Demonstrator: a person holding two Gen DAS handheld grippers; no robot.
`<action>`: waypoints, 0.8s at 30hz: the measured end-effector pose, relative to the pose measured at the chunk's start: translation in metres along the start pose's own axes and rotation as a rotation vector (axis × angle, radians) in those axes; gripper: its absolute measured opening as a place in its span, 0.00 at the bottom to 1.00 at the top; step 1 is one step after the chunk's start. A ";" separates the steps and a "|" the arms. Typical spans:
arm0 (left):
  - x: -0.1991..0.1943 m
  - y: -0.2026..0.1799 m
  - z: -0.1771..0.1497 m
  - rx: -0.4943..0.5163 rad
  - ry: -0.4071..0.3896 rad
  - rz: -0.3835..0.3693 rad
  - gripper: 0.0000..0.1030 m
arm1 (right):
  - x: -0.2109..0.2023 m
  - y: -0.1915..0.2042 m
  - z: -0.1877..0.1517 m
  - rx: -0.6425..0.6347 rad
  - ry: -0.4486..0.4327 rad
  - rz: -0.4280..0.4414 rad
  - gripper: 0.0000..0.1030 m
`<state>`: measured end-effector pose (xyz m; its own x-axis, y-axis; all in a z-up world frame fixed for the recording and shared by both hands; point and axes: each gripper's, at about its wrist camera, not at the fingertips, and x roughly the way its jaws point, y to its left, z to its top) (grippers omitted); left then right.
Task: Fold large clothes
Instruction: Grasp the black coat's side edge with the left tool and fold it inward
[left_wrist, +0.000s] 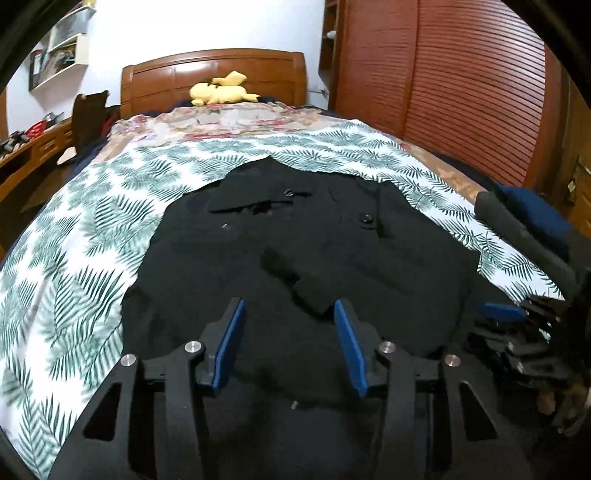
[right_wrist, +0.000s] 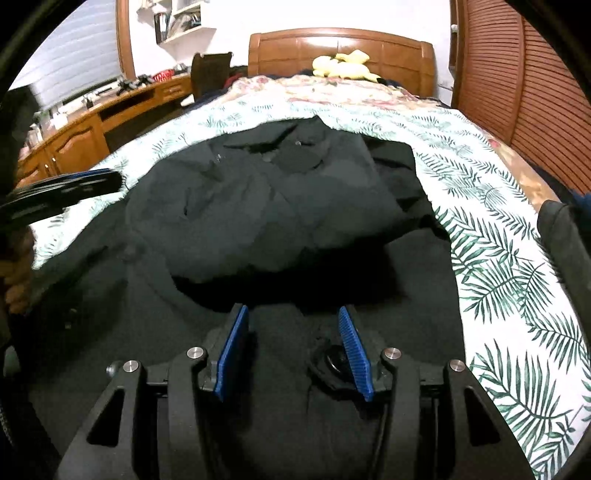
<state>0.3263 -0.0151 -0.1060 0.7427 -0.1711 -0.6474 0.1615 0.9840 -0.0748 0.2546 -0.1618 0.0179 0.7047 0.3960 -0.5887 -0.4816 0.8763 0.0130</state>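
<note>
The black coat (left_wrist: 314, 258) runs off the bottom of both pictures. The other gripper (left_wrist: 517, 332) at the right edge looks blurry.

- Bed (left_wrist: 55, 258): I see a palm-leaf sheet over it, a floral cover beyond.
- Headboard (left_wrist: 214, 74): brown wood, against a white wall (left_wrist: 207, 26).
- Yellow plush (left_wrist: 221, 92): lying at the headboard.
- Wardrobe (left_wrist: 461, 74): slatted reddish doors, on my right.
- Desk (right_wrist: 110, 107): wooden, cluttered, left side.
- Shelves (left_wrist: 66, 40): white, wall-mounted, above the desk.
</note>
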 end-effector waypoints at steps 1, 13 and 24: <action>0.004 -0.002 0.006 0.005 0.006 0.002 0.49 | -0.004 -0.001 0.000 0.000 -0.009 0.006 0.51; 0.089 -0.013 0.048 0.050 0.138 0.112 0.49 | -0.036 -0.025 -0.027 0.022 -0.054 0.033 0.51; 0.125 -0.003 0.042 0.022 0.245 0.181 0.46 | -0.049 -0.026 -0.029 0.012 -0.066 0.015 0.52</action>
<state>0.4458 -0.0418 -0.1549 0.5826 0.0266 -0.8124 0.0564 0.9957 0.0731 0.2183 -0.2120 0.0230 0.7303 0.4261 -0.5339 -0.4867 0.8730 0.0312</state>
